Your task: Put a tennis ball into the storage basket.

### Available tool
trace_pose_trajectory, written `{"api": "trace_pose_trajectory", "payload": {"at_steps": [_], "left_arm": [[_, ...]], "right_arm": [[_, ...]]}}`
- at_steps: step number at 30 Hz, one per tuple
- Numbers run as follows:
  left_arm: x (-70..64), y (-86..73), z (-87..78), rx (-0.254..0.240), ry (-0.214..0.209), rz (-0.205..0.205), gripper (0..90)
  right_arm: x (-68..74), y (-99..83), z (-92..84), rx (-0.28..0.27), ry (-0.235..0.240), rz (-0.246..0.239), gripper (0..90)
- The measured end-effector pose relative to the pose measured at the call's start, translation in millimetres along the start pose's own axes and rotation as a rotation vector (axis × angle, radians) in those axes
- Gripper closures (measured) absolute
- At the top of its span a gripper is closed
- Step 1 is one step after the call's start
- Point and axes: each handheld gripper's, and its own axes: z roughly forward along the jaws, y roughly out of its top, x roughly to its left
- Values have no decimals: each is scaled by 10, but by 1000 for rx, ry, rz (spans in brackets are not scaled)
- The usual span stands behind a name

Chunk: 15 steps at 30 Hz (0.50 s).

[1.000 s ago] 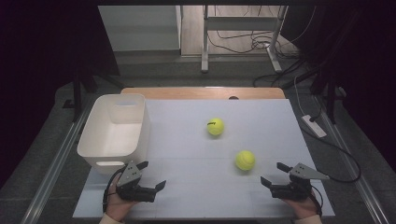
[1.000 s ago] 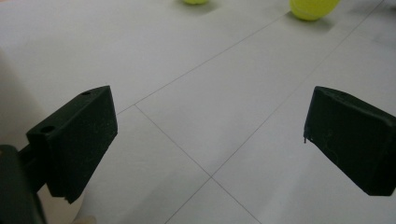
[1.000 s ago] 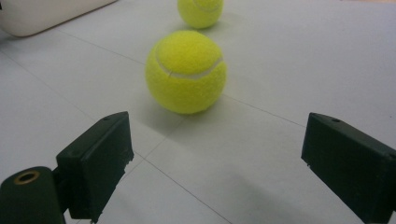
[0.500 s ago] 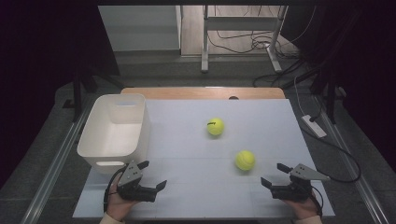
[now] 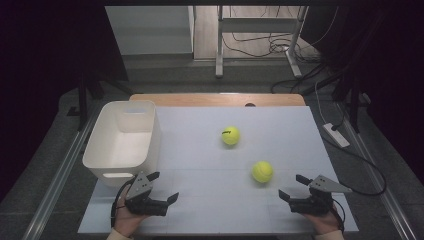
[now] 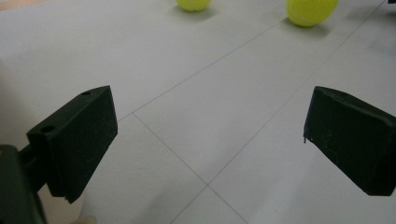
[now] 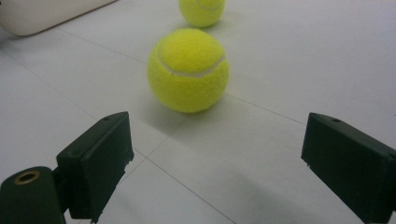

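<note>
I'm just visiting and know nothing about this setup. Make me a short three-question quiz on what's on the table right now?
1. How many tennis balls lie on the table?
2. True or false: the white bin holds a ball.
3. Which gripper is closer to the near ball: A) left gripper, B) right gripper?

Key: 1. Two: the near ball and the far ball. 2. False; what shows of its inside is empty. 3. B; both grippers are open and hold nothing.

Two yellow-green tennis balls on white table, apart. Nearer ball [image 5: 262,171] near front right, white seam visible; farther ball [image 5: 230,135] mid-table, dark mark on top.
</note>
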Motion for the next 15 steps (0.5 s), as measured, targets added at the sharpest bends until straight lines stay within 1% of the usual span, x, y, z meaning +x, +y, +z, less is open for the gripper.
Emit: {"api": "trace_pose_trajectory", "payload": {"at_steps": [3, 8, 15], "left_arm": [[-14, 19, 10, 4, 0, 3, 35], [-37, 59, 46, 11, -13, 0, 35], [-46, 102, 80, 17, -14, 0, 35]], "right_arm": [[-2, -2, 8, -1, 1, 0, 85], [-5, -1, -4, -6, -3, 3, 84], [-5, 3, -11, -13, 0, 4, 85]]}}
